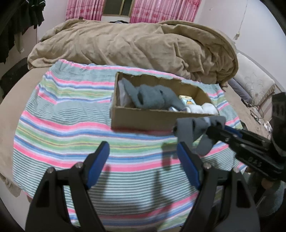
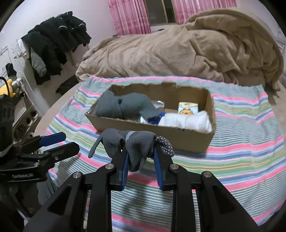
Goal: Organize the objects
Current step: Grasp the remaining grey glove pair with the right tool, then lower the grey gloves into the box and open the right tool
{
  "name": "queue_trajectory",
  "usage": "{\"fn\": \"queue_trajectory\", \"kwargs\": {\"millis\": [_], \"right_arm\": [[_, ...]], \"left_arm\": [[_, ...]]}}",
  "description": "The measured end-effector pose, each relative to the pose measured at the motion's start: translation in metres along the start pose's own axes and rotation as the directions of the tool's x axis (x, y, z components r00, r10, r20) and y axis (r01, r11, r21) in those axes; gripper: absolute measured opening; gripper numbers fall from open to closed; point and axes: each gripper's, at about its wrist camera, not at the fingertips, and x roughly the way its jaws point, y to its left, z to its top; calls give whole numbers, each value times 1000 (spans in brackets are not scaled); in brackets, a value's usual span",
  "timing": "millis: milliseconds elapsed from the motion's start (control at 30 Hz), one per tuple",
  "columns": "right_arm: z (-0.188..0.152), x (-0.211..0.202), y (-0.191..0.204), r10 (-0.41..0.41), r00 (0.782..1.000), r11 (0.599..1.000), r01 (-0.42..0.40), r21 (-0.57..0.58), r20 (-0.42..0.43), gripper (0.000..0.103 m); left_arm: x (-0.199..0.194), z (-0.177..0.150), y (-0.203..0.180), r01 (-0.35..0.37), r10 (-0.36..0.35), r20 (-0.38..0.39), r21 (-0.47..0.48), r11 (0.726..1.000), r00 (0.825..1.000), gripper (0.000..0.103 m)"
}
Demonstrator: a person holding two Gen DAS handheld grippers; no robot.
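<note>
My right gripper (image 2: 140, 151) is shut on a bunched grey sock (image 2: 135, 144) and holds it above the striped cloth (image 2: 232, 151), just in front of the cardboard box (image 2: 160, 133). The same gripper (image 1: 212, 127) and grey sock (image 1: 193, 132) show in the left wrist view by the box's near right corner (image 1: 143, 118). Inside the box lie a grey sock bundle (image 2: 123, 105), white socks (image 2: 187, 120) and a small printed packet (image 2: 187, 108). My left gripper (image 1: 143, 151) is open and empty above the cloth, left of the right gripper.
A rumpled tan blanket (image 1: 134, 42) lies behind the box on the bed. Dark clothes (image 2: 57, 41) hang at the left wall above a shelf with a yellow toy (image 2: 9, 87). Pink curtains (image 2: 130, 16) frame a window at the back.
</note>
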Motion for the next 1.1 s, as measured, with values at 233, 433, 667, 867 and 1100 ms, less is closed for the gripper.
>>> {"fn": "queue_trajectory", "kwargs": {"millis": [233, 433, 667, 867, 1100], "right_arm": [[14, -29, -2, -6, 998, 1000, 6, 0, 60, 27], [29, -32, -13, -21, 995, 1000, 20, 11, 95, 27], [46, -18, -27, -29, 993, 999, 27, 23, 111, 27], [55, 5, -45, -11, 995, 997, 4, 74, 102, 28], [63, 39, -59, -16, 998, 996, 10, 92, 63, 28]], "left_arm": [[-15, 13, -8, 8, -9, 43, 20, 1000, 999, 79], [-18, 31, -10, 3, -5, 76, 30, 1000, 997, 79], [-7, 50, -11, -2, -1, 94, 34, 999, 996, 79], [17, 61, -7, 0, -2, 85, 19, 1000, 996, 79], [48, 73, -4, -5, 4, 72, 16, 1000, 997, 79]]}}
